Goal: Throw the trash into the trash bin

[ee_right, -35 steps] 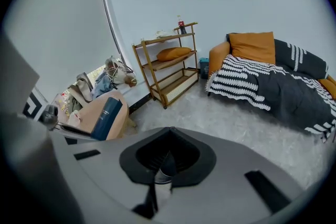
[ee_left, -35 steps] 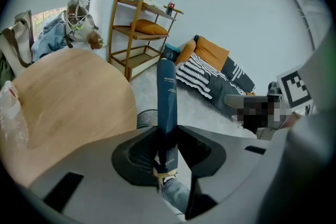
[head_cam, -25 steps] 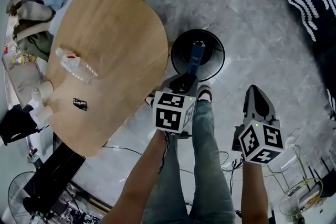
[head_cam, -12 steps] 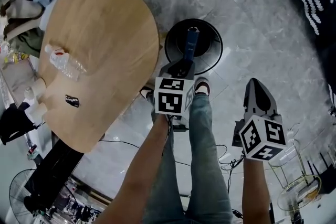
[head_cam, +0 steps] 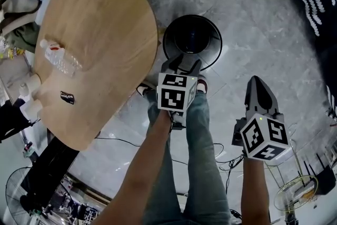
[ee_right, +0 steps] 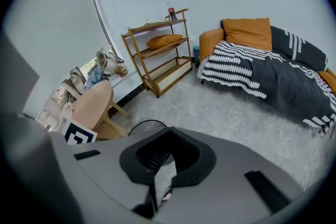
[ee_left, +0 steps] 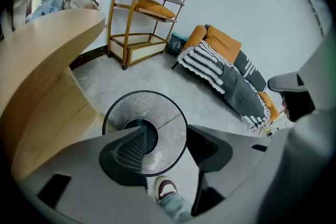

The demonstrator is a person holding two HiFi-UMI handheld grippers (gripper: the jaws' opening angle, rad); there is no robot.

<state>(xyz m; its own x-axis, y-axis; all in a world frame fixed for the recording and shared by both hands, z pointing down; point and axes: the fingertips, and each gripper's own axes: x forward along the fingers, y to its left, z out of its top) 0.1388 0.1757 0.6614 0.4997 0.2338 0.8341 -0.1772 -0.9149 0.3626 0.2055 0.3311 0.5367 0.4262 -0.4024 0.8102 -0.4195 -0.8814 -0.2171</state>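
The black mesh trash bin stands on the grey floor beside the wooden table. My left gripper hangs just above its near rim, its jaws opening, and nothing is between them. In the left gripper view the bin fills the gap between the fingers, and a dark blue shape lies deep inside it. My right gripper hovers over the floor to the right, shut and empty. A crushed clear plastic bottle with a red label lies on the table.
The round wooden table stands left of the bin, with a small black packet on it. The person's legs and a shoe are just below the bin. A wooden shelf and a sofa stand further off.
The blue item held upright in the left gripper over the bin has left the jaws. The left jaws have opened and the gripper has sunk toward the bin. The right gripper stayed put.
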